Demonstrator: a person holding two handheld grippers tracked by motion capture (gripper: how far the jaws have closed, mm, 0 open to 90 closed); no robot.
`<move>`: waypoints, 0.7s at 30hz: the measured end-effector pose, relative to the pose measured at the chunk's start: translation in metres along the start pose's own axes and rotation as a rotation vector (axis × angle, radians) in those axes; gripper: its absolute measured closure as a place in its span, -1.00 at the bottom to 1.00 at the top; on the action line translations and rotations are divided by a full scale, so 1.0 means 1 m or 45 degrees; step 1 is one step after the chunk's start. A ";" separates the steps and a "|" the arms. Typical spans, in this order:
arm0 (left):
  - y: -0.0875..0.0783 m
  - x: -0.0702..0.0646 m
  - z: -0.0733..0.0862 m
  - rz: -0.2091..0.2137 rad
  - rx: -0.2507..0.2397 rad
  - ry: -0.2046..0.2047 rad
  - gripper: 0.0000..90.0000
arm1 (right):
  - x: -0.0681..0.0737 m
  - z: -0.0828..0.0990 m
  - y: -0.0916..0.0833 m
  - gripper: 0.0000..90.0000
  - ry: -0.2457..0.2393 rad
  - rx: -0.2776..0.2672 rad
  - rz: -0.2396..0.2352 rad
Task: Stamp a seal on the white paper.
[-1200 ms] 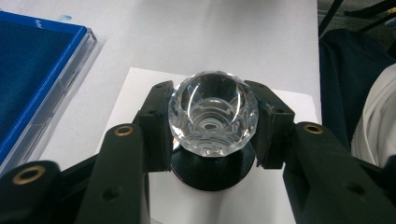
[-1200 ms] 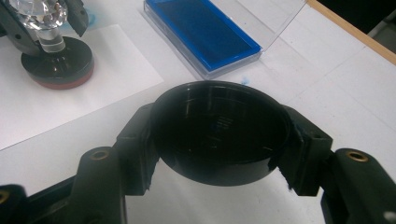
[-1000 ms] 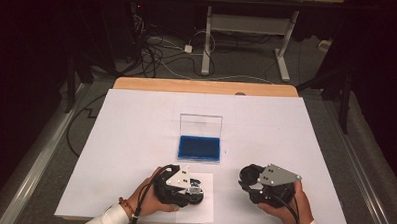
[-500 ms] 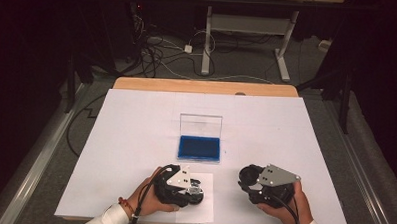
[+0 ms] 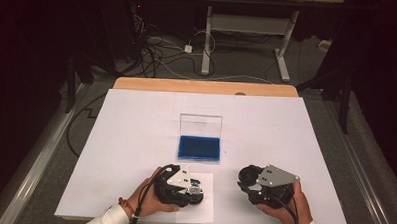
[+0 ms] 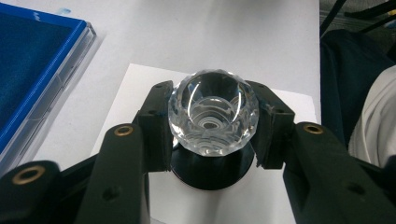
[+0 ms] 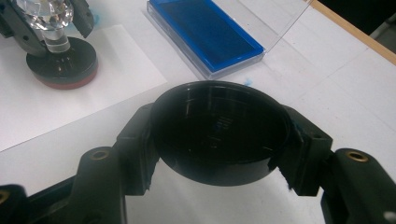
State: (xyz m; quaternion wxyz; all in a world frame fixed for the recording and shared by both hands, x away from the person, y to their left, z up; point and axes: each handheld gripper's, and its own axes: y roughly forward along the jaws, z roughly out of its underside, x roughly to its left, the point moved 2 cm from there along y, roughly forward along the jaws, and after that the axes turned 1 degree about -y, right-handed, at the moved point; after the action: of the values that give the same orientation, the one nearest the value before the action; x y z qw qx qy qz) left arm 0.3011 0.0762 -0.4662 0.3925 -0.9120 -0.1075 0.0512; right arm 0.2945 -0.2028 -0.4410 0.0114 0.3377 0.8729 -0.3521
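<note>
- Two grippers are holding the same pose as in the earlier high views; nothing on the table is shifting.
- The left gripper is clamping its jaws on the faceted crystal knob of a stamp, one pad on each side of it.
- The knob is sitting on a clear stem above the stamp's black base, which is resting on a sheet of paper at the near edge of the table.
- The right gripper is gripping a round black cap by its rim, open side facing the camera, just above the table.
- The cap is staying right of the paper, apart from the stamp.
- The blue ink pad is lying beyond both grippers with its clear lid standing up, unchanged.
</note>
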 end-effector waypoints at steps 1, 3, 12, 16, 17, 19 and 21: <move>0.000 0.000 0.000 -0.002 0.003 0.001 0.20 | 0.000 0.000 0.000 -0.14 0.002 0.000 0.001; 0.000 0.000 0.000 -0.005 -0.002 0.003 0.20 | 0.001 0.000 0.000 -0.15 0.003 -0.001 -0.007; -0.002 0.000 -0.002 -0.002 0.013 -0.001 0.20 | 0.001 0.000 0.000 -0.15 -0.002 -0.004 -0.024; -0.004 -0.001 -0.006 0.000 -0.008 0.001 0.20 | 0.001 -0.001 -0.002 -0.15 -0.007 -0.015 -0.026; -0.006 -0.001 -0.008 -0.004 -0.012 0.008 0.20 | 0.001 -0.001 -0.002 -0.15 -0.004 -0.017 -0.024; -0.009 0.000 -0.010 -0.008 -0.039 0.000 0.20 | 0.000 -0.001 -0.003 -0.15 0.000 -0.019 -0.020; -0.013 0.002 -0.011 -0.010 -0.048 0.002 0.20 | 0.000 -0.001 -0.003 -0.15 0.003 -0.021 -0.018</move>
State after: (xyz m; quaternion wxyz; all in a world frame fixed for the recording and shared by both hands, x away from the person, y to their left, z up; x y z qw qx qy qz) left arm 0.3030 0.0778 -0.4495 0.3756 -0.9188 -0.1117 0.0469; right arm 0.2928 -0.2043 -0.4384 0.0106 0.3319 0.8781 -0.3445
